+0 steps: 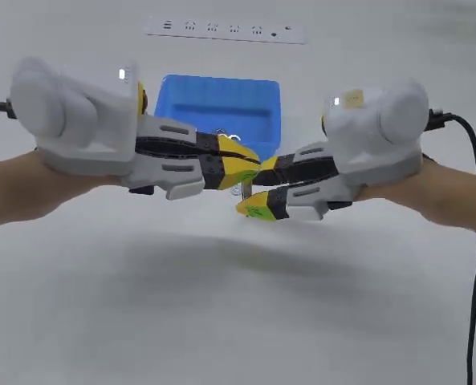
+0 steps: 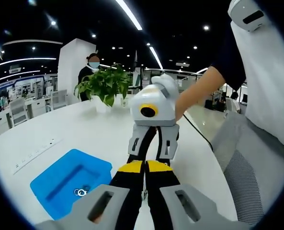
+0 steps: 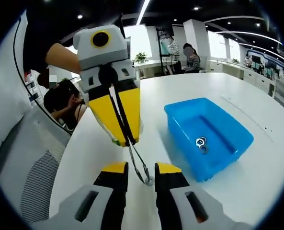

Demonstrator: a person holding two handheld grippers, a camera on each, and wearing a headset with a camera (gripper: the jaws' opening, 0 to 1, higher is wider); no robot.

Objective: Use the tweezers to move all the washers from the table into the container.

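Note:
My left gripper (image 1: 252, 163) is shut on the upper end of thin metal tweezers (image 3: 138, 163), which hang down from its yellow jaws. At the tweezers' tip sits a small washer (image 3: 149, 181), above the white table. From the right, my right gripper (image 1: 250, 196) faces the left one, open, its jaws on either side of the tweezers' lower end (image 1: 246, 190). My right gripper (image 3: 142, 170) does not visibly touch the legs. Just behind the jaws lies a blue container (image 1: 217, 108) with a few washers (image 3: 201, 143) inside it. The same container (image 2: 67, 179) appears low on the left in the left gripper view.
A white power strip (image 1: 225, 30) lies at the table's far edge behind the container. Bare white tabletop (image 1: 238, 313) spreads in front of the grippers. A black cable (image 1: 474, 241) trails from the right gripper. A potted plant (image 2: 103, 86) and a person stand far off.

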